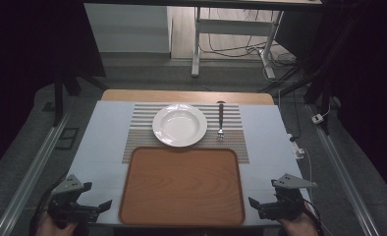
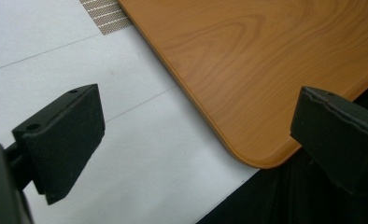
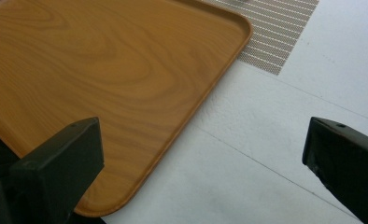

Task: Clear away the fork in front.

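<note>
Dim room, grey floor (image 1: 147, 73); white desk frame (image 1: 231, 29) behind, cables (image 1: 240, 49) beneath.

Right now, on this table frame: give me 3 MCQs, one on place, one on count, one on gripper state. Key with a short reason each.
1. Where does the fork lie?
A. on the wooden tray
B. on the striped mat, right of the white plate
C. inside the white plate

2. How many plates are on the table?
A. one
B. two
C. three

3. How do the jaws of the left gripper and the right gripper stand?
A. both shut on the tray
B. left shut, right open
C. both open, holding nothing

Key:
1 B: in the high view the fork rests on the striped mat beside the white plate, apart from it.
2 A: a single white plate sits beyond the wooden tray.
3 C: each gripper view shows its two jaws spread wide with nothing between them.
</note>
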A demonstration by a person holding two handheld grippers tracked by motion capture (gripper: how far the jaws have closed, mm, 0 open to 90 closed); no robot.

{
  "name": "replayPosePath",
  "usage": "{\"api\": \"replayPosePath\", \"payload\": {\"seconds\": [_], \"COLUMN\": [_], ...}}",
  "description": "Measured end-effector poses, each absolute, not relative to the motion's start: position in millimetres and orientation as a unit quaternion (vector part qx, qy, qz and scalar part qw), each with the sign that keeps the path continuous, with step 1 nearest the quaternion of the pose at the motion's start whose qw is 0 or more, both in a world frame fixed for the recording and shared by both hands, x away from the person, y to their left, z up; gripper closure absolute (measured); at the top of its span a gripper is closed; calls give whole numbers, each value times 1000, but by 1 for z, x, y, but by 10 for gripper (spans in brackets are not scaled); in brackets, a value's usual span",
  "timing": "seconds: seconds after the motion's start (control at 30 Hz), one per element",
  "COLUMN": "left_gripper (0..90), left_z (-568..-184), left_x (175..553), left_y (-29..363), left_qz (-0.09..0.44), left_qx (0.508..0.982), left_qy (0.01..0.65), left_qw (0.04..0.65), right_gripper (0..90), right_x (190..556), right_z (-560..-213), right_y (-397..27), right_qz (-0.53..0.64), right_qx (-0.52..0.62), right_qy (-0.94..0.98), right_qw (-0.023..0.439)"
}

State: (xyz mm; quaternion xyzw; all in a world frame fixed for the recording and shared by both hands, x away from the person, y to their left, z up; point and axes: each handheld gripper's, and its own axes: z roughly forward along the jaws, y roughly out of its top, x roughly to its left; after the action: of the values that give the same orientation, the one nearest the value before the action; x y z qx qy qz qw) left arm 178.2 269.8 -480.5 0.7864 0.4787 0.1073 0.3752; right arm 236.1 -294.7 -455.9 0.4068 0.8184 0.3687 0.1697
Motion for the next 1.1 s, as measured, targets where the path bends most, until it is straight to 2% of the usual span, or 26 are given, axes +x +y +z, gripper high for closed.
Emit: {"api": "replayPosePath", "payload": {"seconds": [0.73, 1.1], "left_gripper": [40, 40], "left_z": [-481, -481], "left_x": [179, 179], "left_y": [270, 271], "left_qz": [105, 103], "left_qx": [785, 783], "left_qy": [482, 484], "left_qw": [376, 376], "right_gripper": [0, 0], "right_x": [240, 244], "right_z": [-459, -466], "right_y": [-269, -246], "right_qz": [358, 298], "right_qx": [366, 331], "right_qy": [843, 878], "right_qw": [166, 174]}}
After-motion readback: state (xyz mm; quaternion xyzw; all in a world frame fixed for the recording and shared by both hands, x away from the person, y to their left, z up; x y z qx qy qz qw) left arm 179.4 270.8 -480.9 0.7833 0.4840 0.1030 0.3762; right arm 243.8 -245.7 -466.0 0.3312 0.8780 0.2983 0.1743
